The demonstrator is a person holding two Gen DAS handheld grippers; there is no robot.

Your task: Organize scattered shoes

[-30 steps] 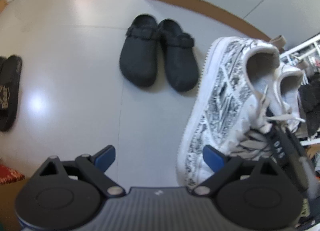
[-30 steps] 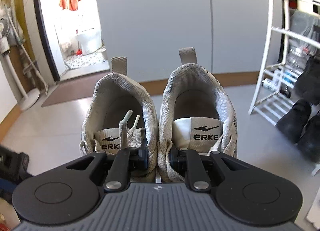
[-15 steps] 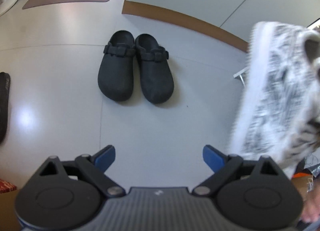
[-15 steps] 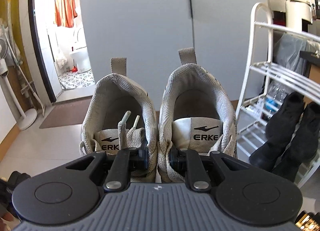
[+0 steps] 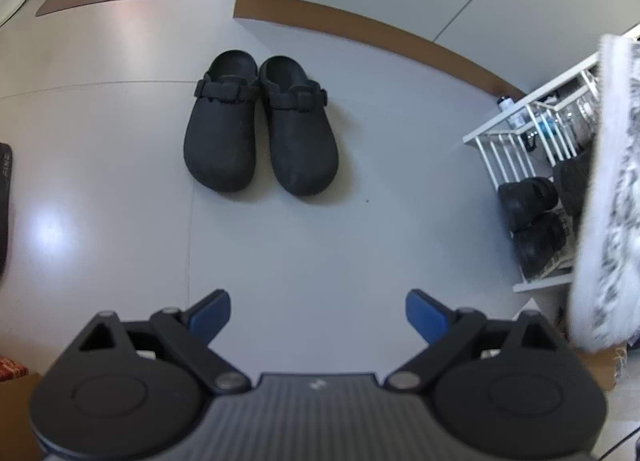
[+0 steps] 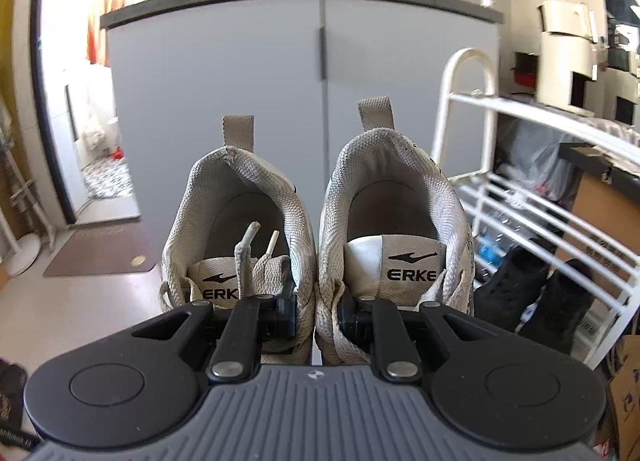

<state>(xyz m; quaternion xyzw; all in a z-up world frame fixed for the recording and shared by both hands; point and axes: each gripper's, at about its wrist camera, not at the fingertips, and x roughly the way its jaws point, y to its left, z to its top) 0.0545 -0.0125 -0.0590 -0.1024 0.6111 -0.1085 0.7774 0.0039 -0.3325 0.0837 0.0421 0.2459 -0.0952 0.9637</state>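
**Gripping a pair of white sneakers beside the shoe rack**

Pinching the inner collars of two white sneakers together, the right hand-held gripper is clenched on the pair. One finger sits inside each shoe beside the tongue, and the two collar walls are squeezed between them. The heels point away from the right hand-held gripper, pull tabs standing up, and both tongues show the printed name ERKE. A loose lace end lies in the left shoe's opening. Ahead of the held pair stands a grey cabinet with assorted kitchen items along its top. To the right of the right hand-held gripper, a white wire shoe rack holds black shoes on a lower shelf. To the left, a brown mat lies before an open doorway.

The left hand-held gripper is released, its blue-tipped fingers spread wide with only bare floor between them. It points steeply down. Ahead of it, a pair of black clogs rests side by side on the floor, toes toward it. At its far right, a patterned white sneaker side hangs blurred in front of the rack. At its far left edge, a dark sandal is partly cut off.
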